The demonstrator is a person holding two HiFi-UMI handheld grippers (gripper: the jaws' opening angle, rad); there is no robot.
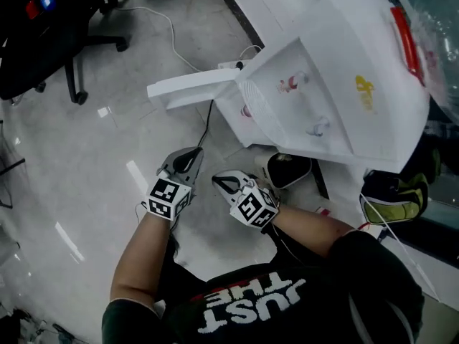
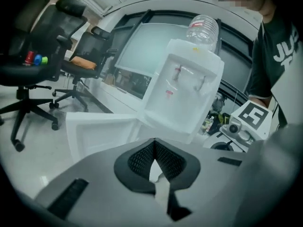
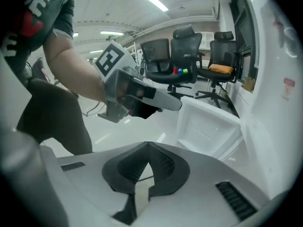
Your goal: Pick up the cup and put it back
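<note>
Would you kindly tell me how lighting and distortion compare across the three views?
Head view: dim overall, glare streaks on the floor, dispenser bright white. Left gripper view: fisheye bending, black corners, mosaic patch at top. Right gripper view: same fisheye, bright ceiling lights.

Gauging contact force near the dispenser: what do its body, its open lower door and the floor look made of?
Dispenser body: looks like moulded white plastic, smooth and semi-gloss, with rounded edges. Open door: likely the same white plastic, with a recessed moulded inner panel. Floor: hard and polished, perhaps tile or epoxy; it mirrors the ceiling lights as bright streaks.
</note>
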